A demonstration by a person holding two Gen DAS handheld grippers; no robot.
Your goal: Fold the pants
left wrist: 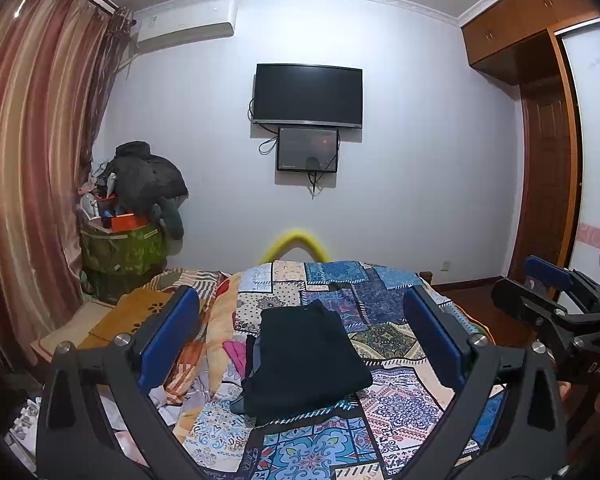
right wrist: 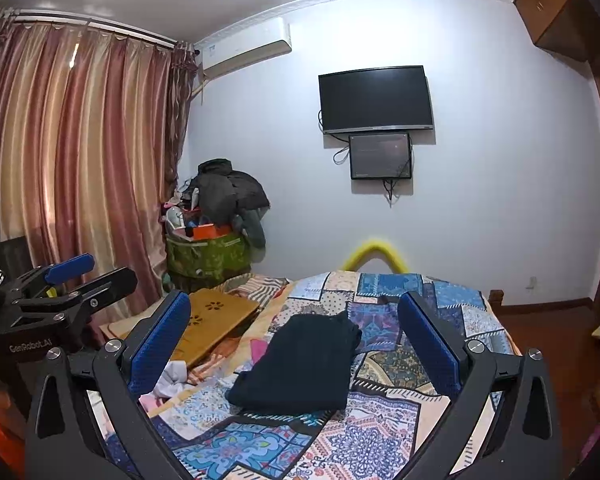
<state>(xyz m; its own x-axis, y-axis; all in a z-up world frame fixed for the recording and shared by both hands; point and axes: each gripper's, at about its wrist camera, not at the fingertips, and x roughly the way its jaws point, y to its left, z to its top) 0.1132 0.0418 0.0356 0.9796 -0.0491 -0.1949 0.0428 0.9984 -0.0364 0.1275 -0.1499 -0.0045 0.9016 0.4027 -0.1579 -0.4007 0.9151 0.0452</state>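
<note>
The dark pants lie folded into a compact rectangle on the patchwork bedspread; they also show in the right wrist view. My left gripper is open and empty, held above and short of the pants. My right gripper is open and empty too, likewise back from them. Each gripper shows in the other's view: the right one at the right edge, the left one at the left edge.
A pink garment and white clothes lie left of the pants. A wooden board rests at the bed's left side. A green bin piled with clothes stands by the curtain. A TV hangs on the far wall.
</note>
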